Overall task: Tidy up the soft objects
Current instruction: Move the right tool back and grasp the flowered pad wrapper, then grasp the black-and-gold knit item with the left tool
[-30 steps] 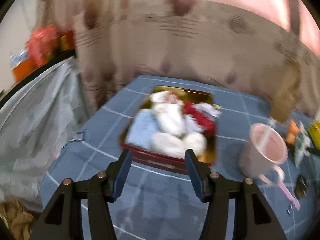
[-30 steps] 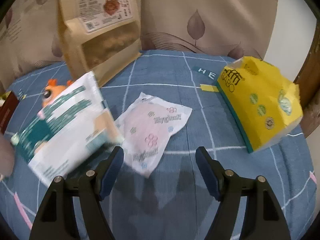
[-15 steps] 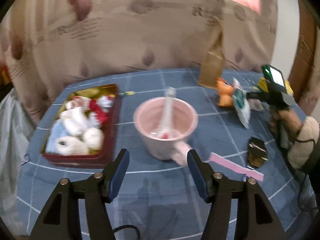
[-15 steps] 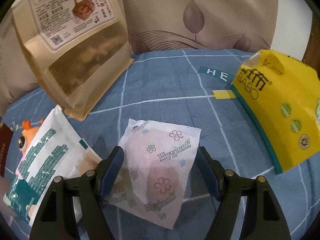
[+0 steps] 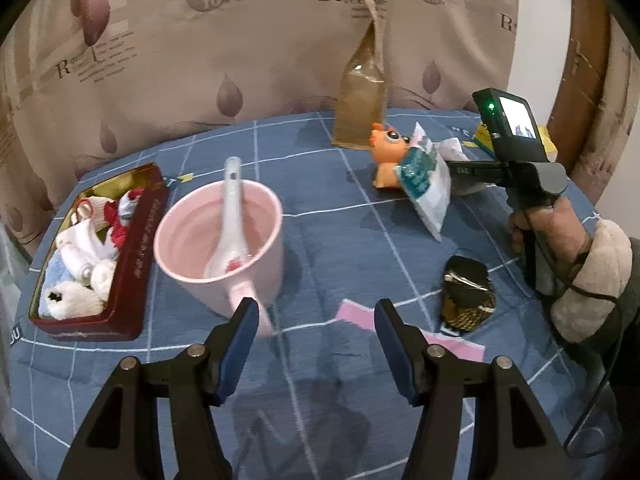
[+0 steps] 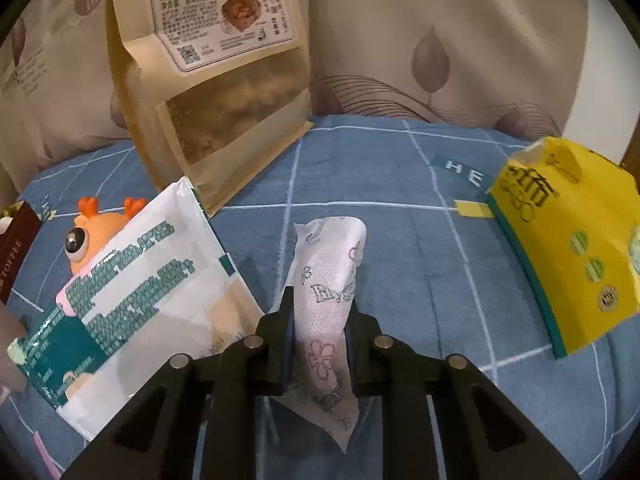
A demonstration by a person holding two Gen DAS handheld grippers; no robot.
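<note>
**Inspector:** Right claw (image 6: 318,320) first. Condition?

**Assistant:** Its jaws have just been closing, and they are now clamped on the white floral-print packet (image 6: 330,280). Half a second ago that packet lay flat on the blue checked tabletop (image 6: 400,240) between spread jaws; now it is pinched into an upright fold. Whether its lower tip has left the cloth, I cannot tell.

**Inspector:** Neighbours?

**Assistant:** The green-and-white pouch (image 6: 132,284) is just beside it on the left, leaning on the orange toy (image 6: 94,232); the yellow pack (image 6: 568,248) sits well apart on the right.

**Inspector:** Left claw (image 5: 314,322)?

**Assistant:** Jaws apart, nothing between them. Its view has swung from the red tin (image 5: 138,256) of soft items to the pink mug (image 5: 220,240).

**Inspector:** Significance?

**Assistant:** In my judgement, the grasp is made; lifting and carrying toward the tin remains.
</note>
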